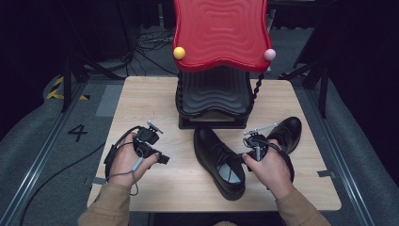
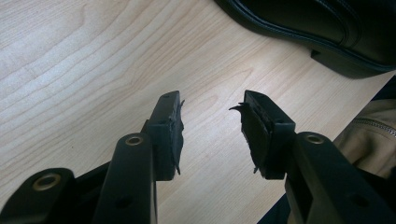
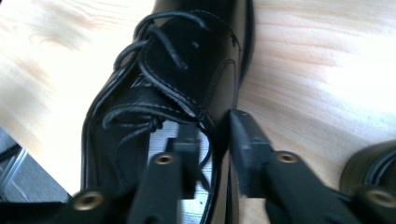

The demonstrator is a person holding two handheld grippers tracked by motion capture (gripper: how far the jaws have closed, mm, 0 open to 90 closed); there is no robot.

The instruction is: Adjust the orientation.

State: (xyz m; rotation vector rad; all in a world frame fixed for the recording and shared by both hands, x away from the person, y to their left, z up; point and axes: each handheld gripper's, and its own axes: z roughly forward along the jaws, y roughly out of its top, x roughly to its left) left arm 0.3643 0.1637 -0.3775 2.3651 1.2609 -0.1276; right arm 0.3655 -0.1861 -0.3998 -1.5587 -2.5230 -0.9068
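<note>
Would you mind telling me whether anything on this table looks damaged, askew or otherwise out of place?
Two things stand out. The pads on the left gripper are frayed, with torn edges curling off them. And the two black shoes are not lined up: the near shoe lies angled across the table, while the other shoe sits further back, pointing another way.

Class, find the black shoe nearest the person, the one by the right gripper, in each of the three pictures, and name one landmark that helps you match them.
High view: the black shoe lies at centre front of the table, toe pointing away.
Left gripper view: its sole and side run along the top right edge.
Right gripper view: it fills the centre, laces up, its collar between the right gripper jaws.
Shared landmark: the light wooden table.
</note>
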